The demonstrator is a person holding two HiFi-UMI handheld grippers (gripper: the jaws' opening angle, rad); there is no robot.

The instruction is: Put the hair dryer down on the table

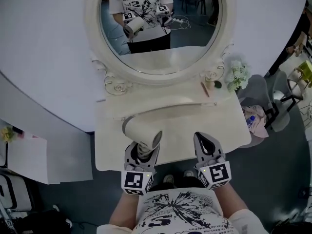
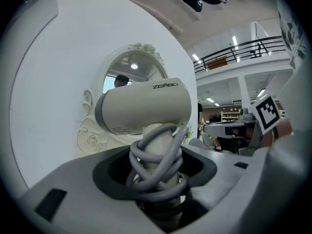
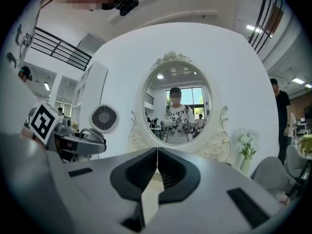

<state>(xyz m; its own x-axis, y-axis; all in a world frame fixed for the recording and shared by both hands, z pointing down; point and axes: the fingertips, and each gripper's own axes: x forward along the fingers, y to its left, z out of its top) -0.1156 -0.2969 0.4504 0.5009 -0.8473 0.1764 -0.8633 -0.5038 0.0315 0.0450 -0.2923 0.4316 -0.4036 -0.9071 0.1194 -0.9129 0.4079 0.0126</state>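
Note:
A cream hair dryer (image 1: 141, 130) stands handle-down in my left gripper (image 1: 143, 150), over the front left of the white vanity table (image 1: 229, 130). In the left gripper view the jaws are shut on the dryer's handle, where the grey cord (image 2: 156, 172) is coiled, and the barrel (image 2: 144, 106) lies across above them. I cannot tell whether the dryer touches the tabletop. My right gripper (image 1: 204, 140) hovers beside it at the table's front edge, jaws shut with nothing between them (image 3: 157, 152). The dryer's grille (image 3: 103, 117) shows at the left of the right gripper view.
An oval mirror (image 1: 161, 28) in an ornate frame rises at the table's back and reflects the person and both grippers. White flowers (image 1: 238, 74) and a thin brown stick (image 1: 205, 89) sit at the back right. A grey chair (image 1: 263, 99) stands to the right, white sheets (image 1: 29, 157) to the left.

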